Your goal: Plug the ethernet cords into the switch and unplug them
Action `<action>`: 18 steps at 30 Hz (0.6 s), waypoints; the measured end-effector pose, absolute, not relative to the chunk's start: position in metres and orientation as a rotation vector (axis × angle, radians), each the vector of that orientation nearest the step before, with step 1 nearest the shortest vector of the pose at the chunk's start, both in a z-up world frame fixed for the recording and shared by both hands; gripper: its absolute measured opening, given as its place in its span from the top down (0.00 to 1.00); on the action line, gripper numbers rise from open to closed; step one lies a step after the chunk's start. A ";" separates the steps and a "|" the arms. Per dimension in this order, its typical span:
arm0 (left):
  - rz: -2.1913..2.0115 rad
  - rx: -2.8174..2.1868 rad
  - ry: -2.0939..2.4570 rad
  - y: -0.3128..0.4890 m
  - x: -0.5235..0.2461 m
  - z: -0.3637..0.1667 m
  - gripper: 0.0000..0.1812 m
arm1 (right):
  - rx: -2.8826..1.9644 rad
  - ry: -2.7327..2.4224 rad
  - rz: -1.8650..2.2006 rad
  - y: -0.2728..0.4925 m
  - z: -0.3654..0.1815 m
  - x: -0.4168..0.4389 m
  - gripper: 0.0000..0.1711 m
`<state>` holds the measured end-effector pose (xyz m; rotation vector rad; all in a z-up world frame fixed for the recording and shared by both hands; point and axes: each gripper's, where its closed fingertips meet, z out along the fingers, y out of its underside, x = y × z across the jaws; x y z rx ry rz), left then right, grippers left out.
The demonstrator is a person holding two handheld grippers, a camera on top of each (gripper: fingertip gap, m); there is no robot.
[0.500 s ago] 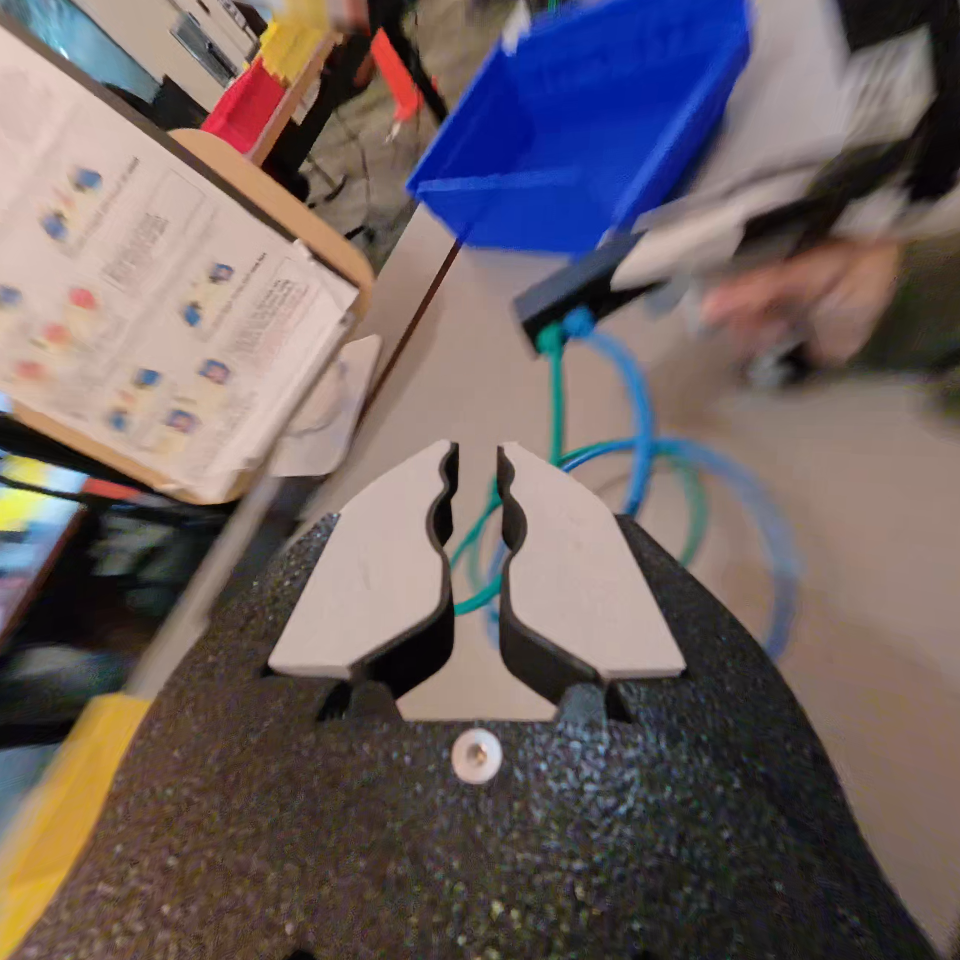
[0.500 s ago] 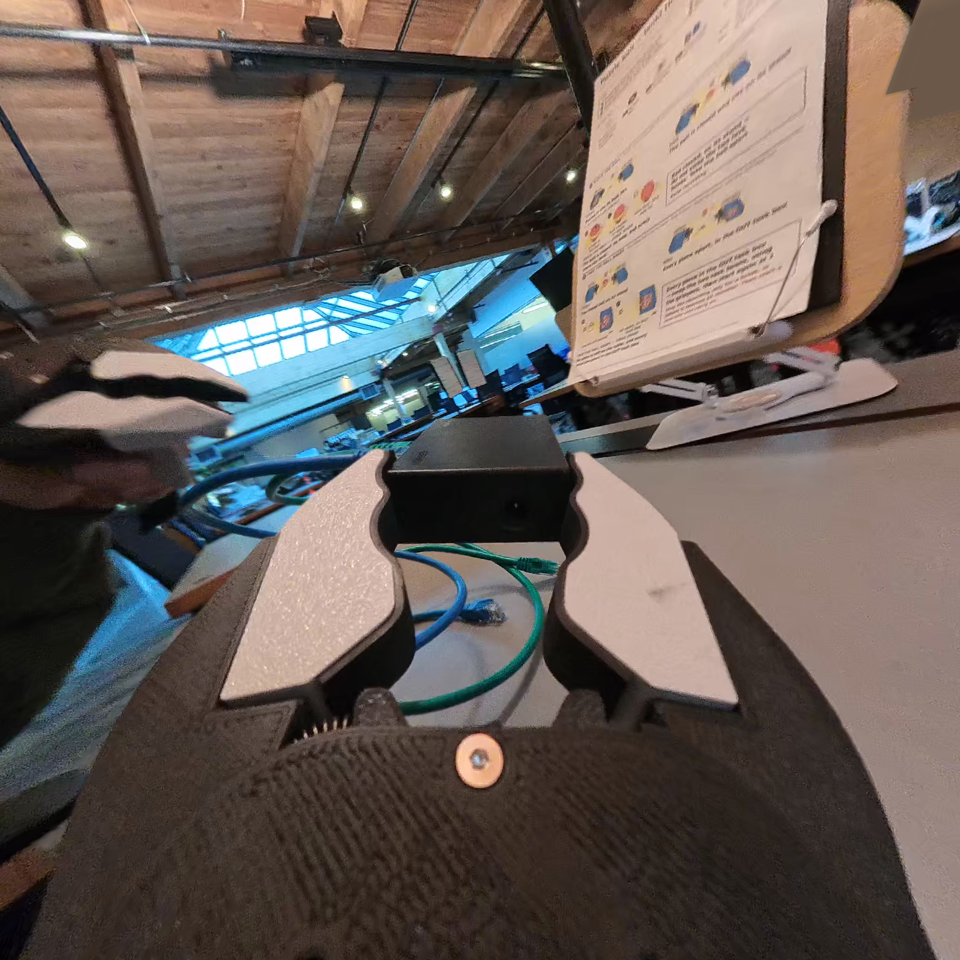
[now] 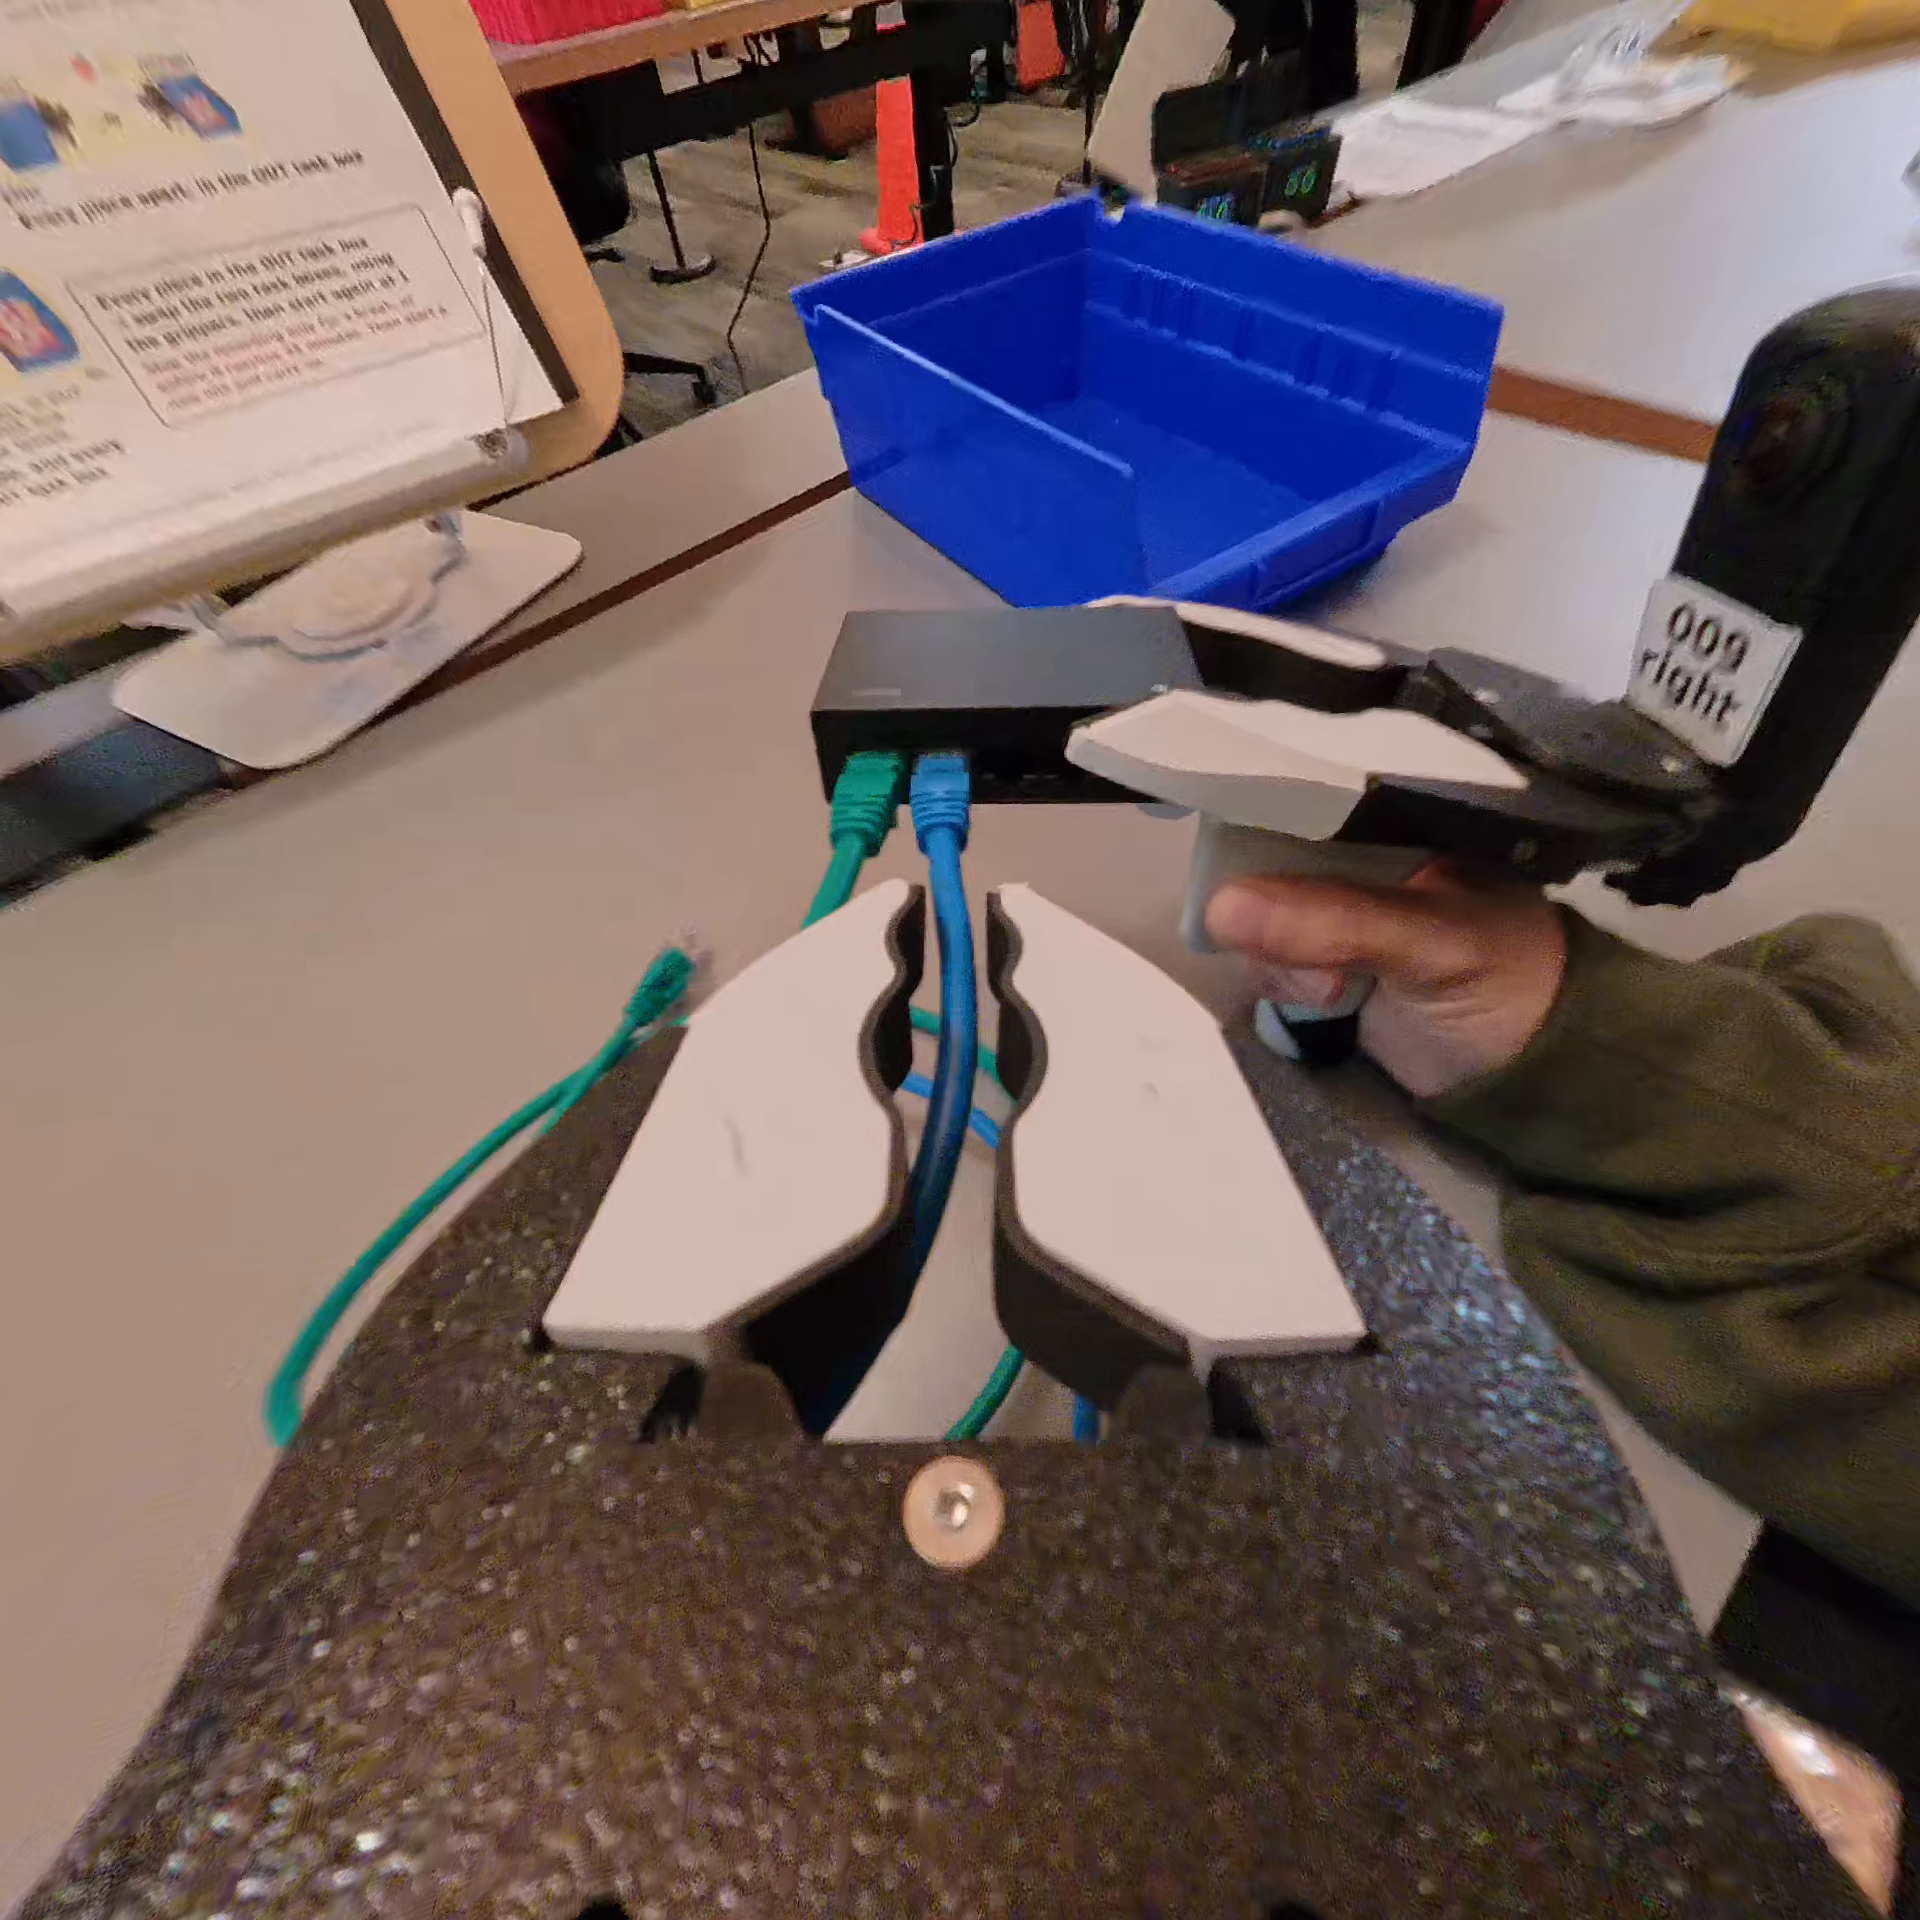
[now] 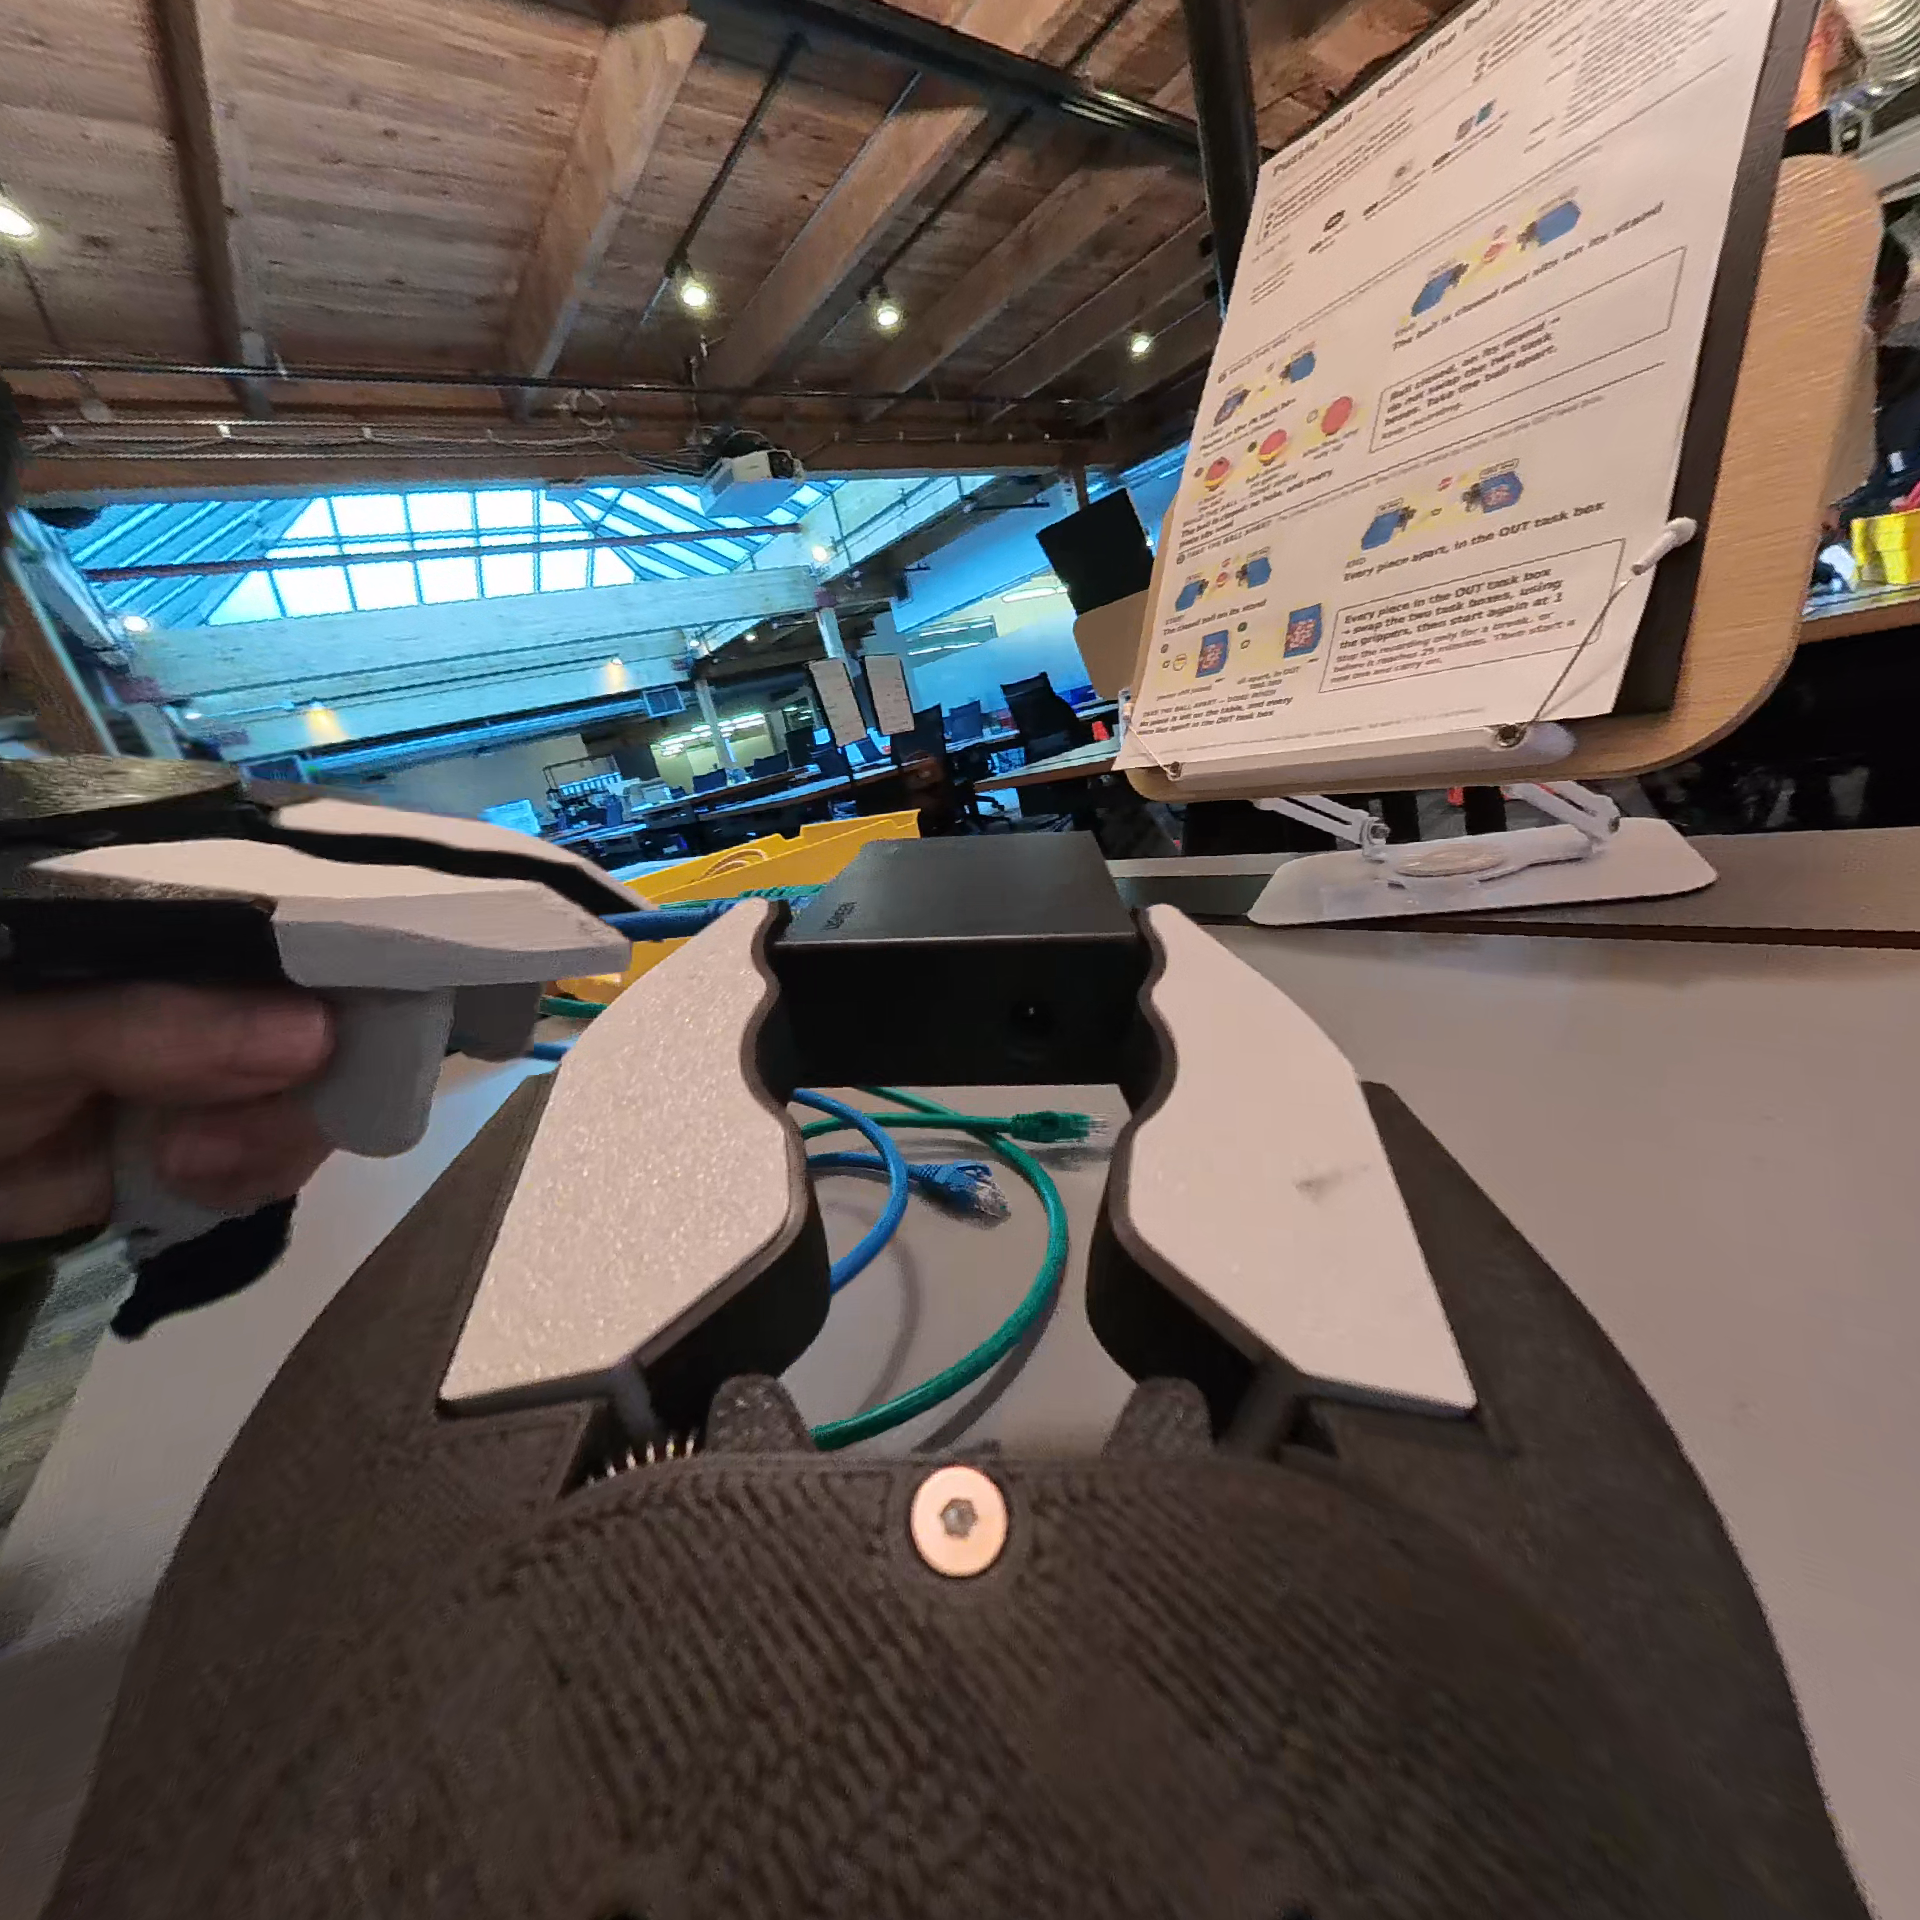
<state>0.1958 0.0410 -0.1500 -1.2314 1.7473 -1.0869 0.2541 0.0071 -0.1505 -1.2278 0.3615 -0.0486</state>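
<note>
While the left gripper [image 3: 954,904] was far back from the cords half a second ago, it is now close in front of the switch [image 3: 997,665]. The blue cord [image 3: 951,997] now runs right through the thin gap between its two fingers. The fingers are almost closed, as they were before. I cannot tell if they pinch the cord or just sit around it.

The right gripper [image 4: 956,925] still squeezes the short end of the black switch, with both fingers touching its sides. It holds the switch just above the table [image 3: 416,883], as it did before.

The blue cord and the green cord [image 3: 852,831] are both plugged in, side by side, at the left end of the switch. Their other ends lie loose on the table.

So I think the plugging part is done. The left gripper looks ready to pull the blue cord out.

The blue bin [image 3: 1299,322] sits just behind the switch. It has a wall across it, and nothing shows inside. A yellow bin [image 4: 769,868] sits farther off, and I cannot see what is in it.
</note>
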 end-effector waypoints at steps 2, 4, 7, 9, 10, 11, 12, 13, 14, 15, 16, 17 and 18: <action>-1.168 -1.284 1.682 0.041 0.200 -0.150 0.96 | -1.236 0.357 -0.053 0.008 -0.151 0.253 0.64; -1.222 -1.316 1.618 0.043 0.204 -0.150 0.97 | -1.235 0.368 -0.061 0.008 -0.151 0.255 0.64; -1.269 -1.290 1.552 0.043 0.206 -0.147 0.97 | -1.218 0.377 -0.045 0.006 -0.151 0.256 0.64; -1.255 -1.240 1.531 0.043 0.207 -0.146 0.97 | -1.212 0.369 -0.023 0.005 -0.150 0.255 0.64; -1.241 -1.209 1.521 0.043 0.206 -0.145 0.97 | -1.212 0.364 -0.010 0.006 -0.150 0.255 0.64; -1.223 -1.170 1.512 0.042 0.206 -0.143 0.97 | -1.211 0.360 0.006 0.006 -0.150 0.254 0.63; -1.196 -1.133 1.515 0.042 0.206 -0.142 0.97 | -1.218 0.365 0.019 0.007 -0.151 0.254 0.64; -1.171 -1.103 1.523 0.042 0.206 -0.142 0.97 | -1.226 0.364 0.023 0.008 -0.151 0.253 0.63; -1.156 -1.081 1.530 0.043 0.206 -0.141 0.97 | -1.236 0.362 0.026 0.009 -0.152 0.253 0.63; -1.142 -1.065 1.543 0.043 0.206 -0.142 0.97 | -1.243 0.363 0.031 0.010 -0.153 0.253 0.63; -1.132 -1.052 1.562 0.044 0.207 -0.143 0.97 | -1.249 0.365 0.034 0.011 -0.153 0.253 0.63; -1.128 -1.043 1.582 0.045 0.207 -0.143 0.97 | -1.257 0.366 0.031 0.012 -0.154 0.253 0.63; -1.121 -1.032 1.602 0.046 0.207 -0.143 0.97 | -1.267 0.364 0.027 0.013 -0.155 0.253 0.63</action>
